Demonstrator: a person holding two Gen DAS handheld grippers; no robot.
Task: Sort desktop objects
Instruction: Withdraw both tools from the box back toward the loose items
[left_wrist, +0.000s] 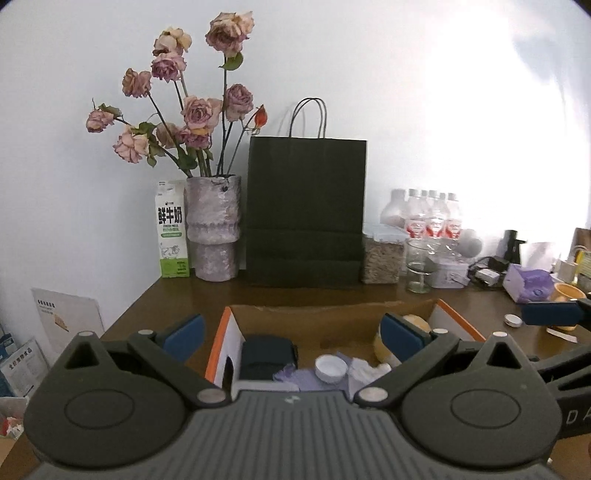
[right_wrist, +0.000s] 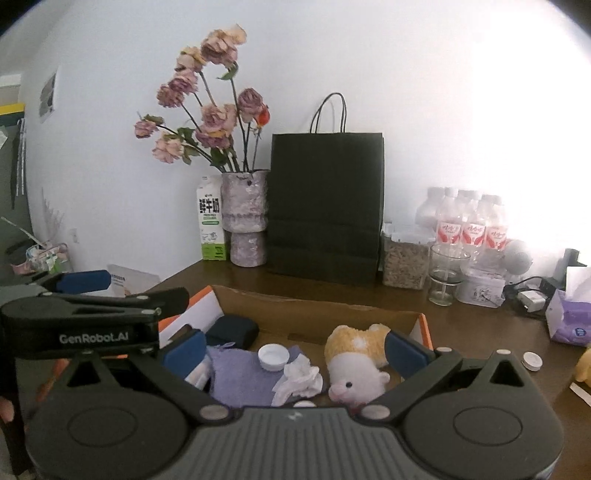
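Both grippers, left and right, are hovering wide open and empty over the box, likely collecting loose items like the plush there.

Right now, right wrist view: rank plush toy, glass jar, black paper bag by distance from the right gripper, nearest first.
1. Plush toy, in the cardboard box, beside the right gripper's right finger.
2. Glass jar, on the table beyond the box, right.
3. Black paper bag, at the wall, center.
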